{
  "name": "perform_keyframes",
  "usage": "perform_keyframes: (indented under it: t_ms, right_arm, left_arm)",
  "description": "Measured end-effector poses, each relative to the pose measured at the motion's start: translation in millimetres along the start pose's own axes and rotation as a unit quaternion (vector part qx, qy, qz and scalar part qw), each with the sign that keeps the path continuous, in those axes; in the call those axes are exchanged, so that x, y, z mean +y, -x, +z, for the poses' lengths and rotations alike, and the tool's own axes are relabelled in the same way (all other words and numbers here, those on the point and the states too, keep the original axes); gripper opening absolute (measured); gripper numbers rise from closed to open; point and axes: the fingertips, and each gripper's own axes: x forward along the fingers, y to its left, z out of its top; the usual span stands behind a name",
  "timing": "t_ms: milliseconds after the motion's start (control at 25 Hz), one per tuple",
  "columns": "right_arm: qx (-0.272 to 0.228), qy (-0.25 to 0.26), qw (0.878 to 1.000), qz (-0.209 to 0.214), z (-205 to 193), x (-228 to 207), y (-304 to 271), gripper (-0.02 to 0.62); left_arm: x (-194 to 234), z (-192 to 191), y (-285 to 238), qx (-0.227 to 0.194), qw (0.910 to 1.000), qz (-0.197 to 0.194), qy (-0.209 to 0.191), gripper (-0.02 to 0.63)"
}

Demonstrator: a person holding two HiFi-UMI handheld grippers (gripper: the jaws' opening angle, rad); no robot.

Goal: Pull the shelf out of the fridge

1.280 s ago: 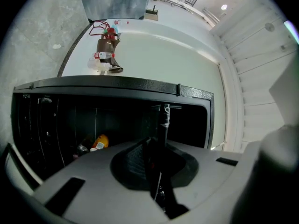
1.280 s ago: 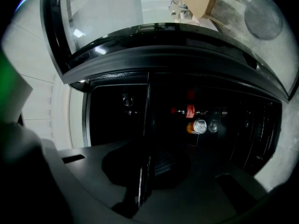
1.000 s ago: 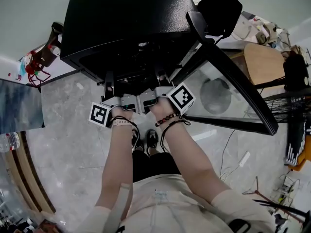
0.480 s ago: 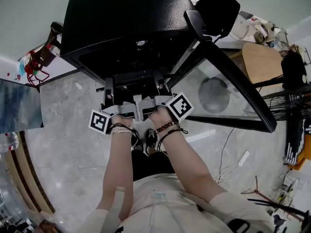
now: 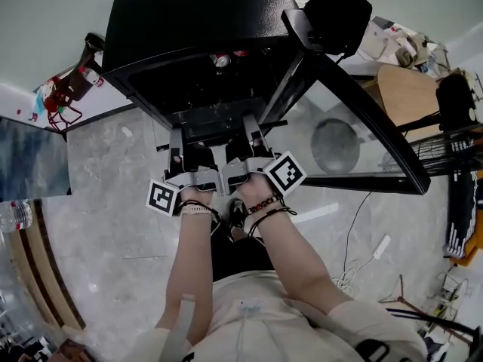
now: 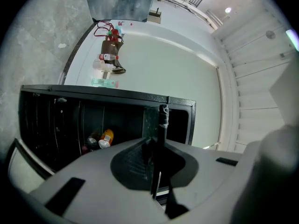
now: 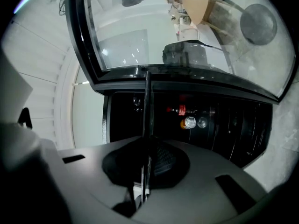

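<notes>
The black fridge [image 5: 189,21] stands open in front of me, and its dark shelf [image 5: 215,124] sticks partway out of the opening. My left gripper [image 5: 176,136] is shut on the shelf's front edge at the left. At the right of that edge my right gripper [image 5: 251,124] is shut on it too. In the left gripper view the shelf [image 6: 161,120] shows edge-on as a thin plate pinched in the left gripper [image 6: 154,169]. The right gripper view shows the same thin shelf edge [image 7: 147,104] held in the right gripper [image 7: 145,161].
The fridge's glass door [image 5: 355,127] hangs open to my right, close beside the right arm. Bottles [image 6: 105,139] and cans [image 7: 189,122] lie deep inside the fridge. A red-and-brown object [image 5: 64,93] sits by the wall at left, and cables [image 5: 362,240] trail on the floor at right.
Both grippers have drawn back toward my body, still clamped on the shelf. The shelf has slid further out of the fridge.
</notes>
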Motion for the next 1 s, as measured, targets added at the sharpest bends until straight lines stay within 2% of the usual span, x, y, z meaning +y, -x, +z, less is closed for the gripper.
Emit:
perform_keyframes:
  t_ms: [360, 600, 760, 1000]
  right_arm:
    - [-0.004, -0.007, 1.0, -0.012, -13.4, -2.9, 43.3, 0.028]
    - [-0.002, 0.008, 1.0, -0.016, -22.8, 3.8, 69.8, 0.028]
    - [-0.004, 0.011, 1.0, -0.024, -25.4, 2.7, 90.6, 0.028]
    - [-0.01, 0.014, 1.0, -0.015, -33.7, 13.7, 105.3, 0.028]
  left_arm:
    - [-7.2, -1.7, 37.0, 0.021, 0.9997, 0.01, 0.002, 0.025]
    - [-8.4, -0.4, 69.2, 0.019, 0.9992, 0.029, 0.018, 0.025]
    - [-9.7, -4.8, 84.8, 0.034, 0.9988, 0.03, 0.019, 0.025]
    - [-14.7, -0.2, 102.5, 0.037, 0.9983, 0.041, 0.02, 0.025]
